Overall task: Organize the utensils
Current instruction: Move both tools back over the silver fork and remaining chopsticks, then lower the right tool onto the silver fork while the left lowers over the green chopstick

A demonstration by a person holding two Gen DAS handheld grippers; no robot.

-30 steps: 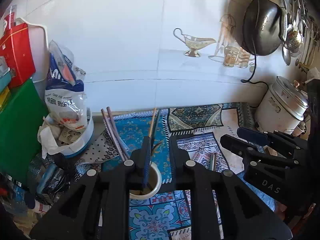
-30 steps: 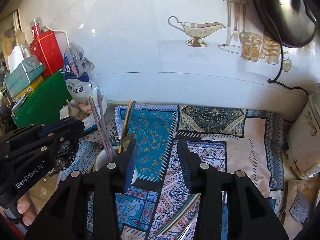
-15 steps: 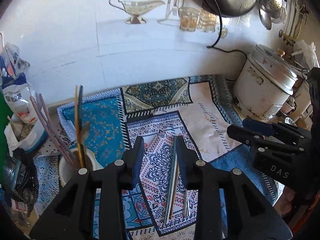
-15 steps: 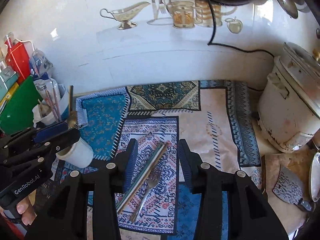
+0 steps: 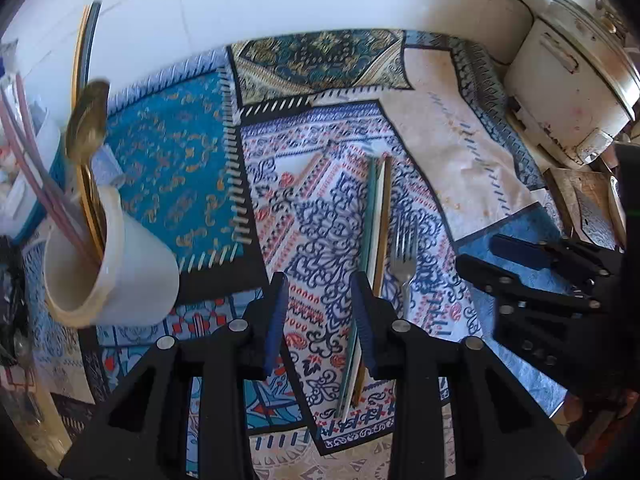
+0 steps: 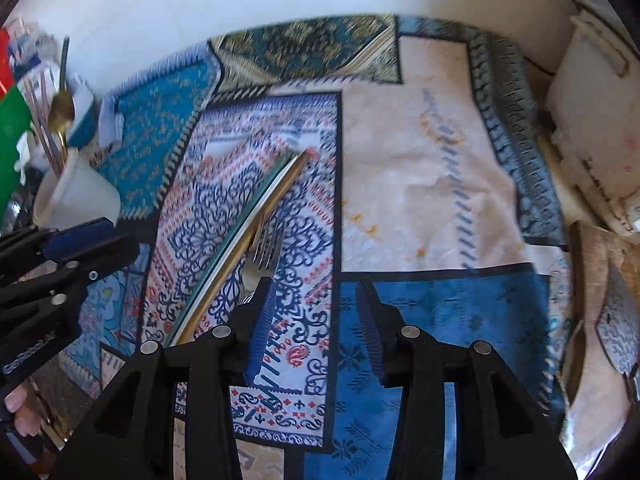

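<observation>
The patterned cloth point(image 5: 312, 208) covers the counter, and everything here is placed in relation to it. On its middle panel, with the dark blue scrolls, lie a pair of long sticks point(image 5: 378, 216), one green and one gold, side by side and touching. A metal fork point(image 5: 402, 256) lies just beside them, on the side of the white cooker point(image 5: 568, 76), which stands at the far right corner of the cloth. At the left edge of the cloth stands a white cup point(image 5: 120, 272) that holds a gold spoon point(image 5: 86, 120) and pink sticks point(image 5: 36, 184). The left gripper point(image 5: 320, 300) hangs above the middle panel; its jaws have just been opening and stand apart with nothing between them. The right gripper point(image 6: 316, 304) hangs over the blue panel, beside the fork, its jaws also apart and empty.
</observation>
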